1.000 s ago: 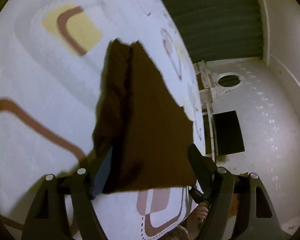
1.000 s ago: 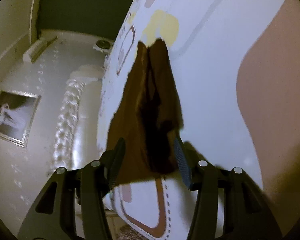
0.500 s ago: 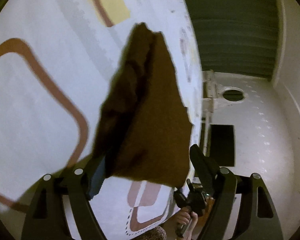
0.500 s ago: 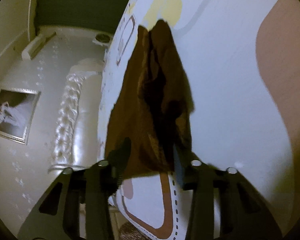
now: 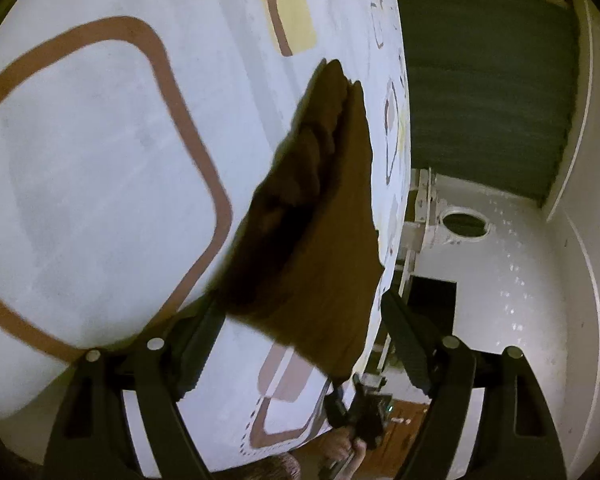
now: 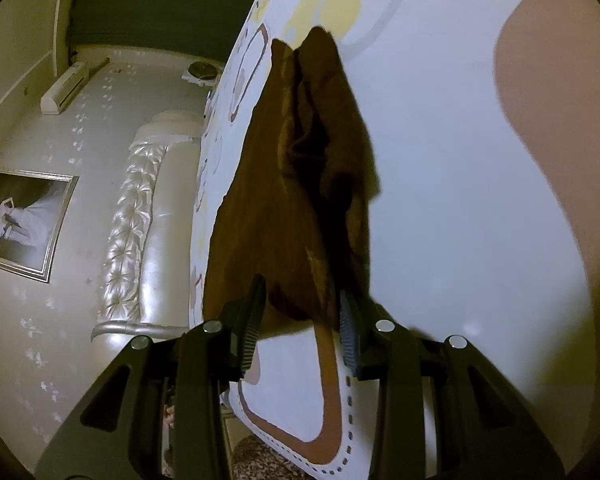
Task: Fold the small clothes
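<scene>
A small brown cloth (image 5: 320,240) lies bunched in long folds on the white patterned bedsheet (image 5: 100,160), with its near end raised. My left gripper (image 5: 300,344) stands wide open and the cloth's near edge hangs between its fingers, untouched by the right finger (image 5: 404,340). In the right wrist view the cloth (image 6: 284,220) runs away from me over the sheet (image 6: 440,200). There my right gripper (image 6: 300,324) is shut on the gathered near end. The left wrist view shows that right gripper (image 5: 356,412), in a hand (image 5: 340,444), at the cloth's lowest corner.
The bed's edge runs close beside the cloth. Beyond it stand a white tufted headboard (image 6: 140,220), a framed picture (image 6: 24,220) and an air conditioner (image 6: 64,88) on the wall. A green curtain (image 5: 480,80) hangs at the far end, with wooden floor (image 5: 404,440) below.
My right gripper's jaws have narrowed onto the bunched near end of the cloth. The left gripper has rolled, so the cloth and sheet now sit tilted and further right in its view.
</scene>
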`<state>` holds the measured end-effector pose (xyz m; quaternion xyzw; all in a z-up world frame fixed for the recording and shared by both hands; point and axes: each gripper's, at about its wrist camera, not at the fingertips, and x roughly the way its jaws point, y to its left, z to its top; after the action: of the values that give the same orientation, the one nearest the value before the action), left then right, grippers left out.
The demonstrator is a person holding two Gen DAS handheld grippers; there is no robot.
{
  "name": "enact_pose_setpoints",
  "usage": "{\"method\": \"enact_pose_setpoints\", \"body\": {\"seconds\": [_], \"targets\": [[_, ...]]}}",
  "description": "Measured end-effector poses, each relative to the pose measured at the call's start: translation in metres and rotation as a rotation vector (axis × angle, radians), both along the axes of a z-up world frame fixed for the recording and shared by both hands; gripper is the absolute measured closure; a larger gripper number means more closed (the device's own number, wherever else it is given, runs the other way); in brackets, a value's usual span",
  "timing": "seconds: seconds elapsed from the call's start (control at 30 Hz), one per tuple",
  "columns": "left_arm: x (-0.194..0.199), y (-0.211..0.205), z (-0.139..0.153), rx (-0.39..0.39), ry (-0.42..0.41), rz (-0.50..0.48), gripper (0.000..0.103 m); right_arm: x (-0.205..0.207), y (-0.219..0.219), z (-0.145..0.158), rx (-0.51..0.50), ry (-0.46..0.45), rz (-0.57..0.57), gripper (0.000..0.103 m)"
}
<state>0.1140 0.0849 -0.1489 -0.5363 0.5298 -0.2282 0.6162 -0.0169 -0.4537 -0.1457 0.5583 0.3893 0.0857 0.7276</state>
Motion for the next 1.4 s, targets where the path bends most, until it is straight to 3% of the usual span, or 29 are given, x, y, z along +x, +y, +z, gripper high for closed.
{"method": "enact_pose_setpoints", "body": {"seconds": [0.13,0.17,0.37,0.4,0.43,0.5,0.53,0.57,0.87,1.03,1.13,1.27,1.4], "targets": [[0.008,-0.014,0.004,0.036,-0.034,0.001,0.025,-0.005,-0.004,-0.006,0.055,-0.001,-0.047,0.066],[0.009,-0.017,0.006,0.05,-0.042,-0.003,0.026,-0.004,-0.004,-0.007,0.069,-0.003,-0.058,0.061],[0.015,-0.032,-0.005,0.084,-0.031,-0.043,0.064,0.012,0.005,-0.006,0.062,-0.005,-0.051,0.057],[0.015,-0.033,-0.009,0.087,-0.021,-0.052,0.076,0.015,0.007,-0.007,0.053,-0.002,-0.045,0.057],[0.016,-0.034,-0.012,0.086,-0.013,-0.06,0.09,0.018,0.01,-0.007,0.043,0.002,-0.041,0.061],[0.015,-0.034,-0.018,0.076,-0.004,-0.061,0.096,0.023,0.013,-0.008,0.028,0.017,-0.027,0.076],[0.015,-0.033,-0.019,0.069,-0.006,-0.053,0.096,0.024,0.013,-0.009,0.019,0.027,-0.018,0.089],[0.014,-0.031,-0.018,0.07,-0.012,-0.051,0.097,0.025,0.013,-0.01,0.008,0.036,-0.011,0.091],[0.009,-0.025,0.003,0.127,-0.087,-0.083,0.097,0.0,0.0,0.014,-0.007,-0.037,-0.016,0.094],[0.012,-0.019,-0.02,0.099,-0.04,-0.076,0.097,-0.001,-0.004,-0.017,0.004,0.016,-0.017,0.095],[0.011,-0.018,-0.021,0.098,-0.053,-0.083,0.097,0.0,-0.004,-0.015,-0.004,0.005,-0.008,0.093],[0.016,-0.019,-0.022,0.07,-0.049,-0.089,0.096,-0.004,-0.009,-0.008,-0.019,0.007,0.002,0.084],[0.017,-0.02,-0.022,0.068,-0.066,-0.091,0.096,-0.018,-0.019,0.009,-0.108,0.029,-0.022,0.077]]}}
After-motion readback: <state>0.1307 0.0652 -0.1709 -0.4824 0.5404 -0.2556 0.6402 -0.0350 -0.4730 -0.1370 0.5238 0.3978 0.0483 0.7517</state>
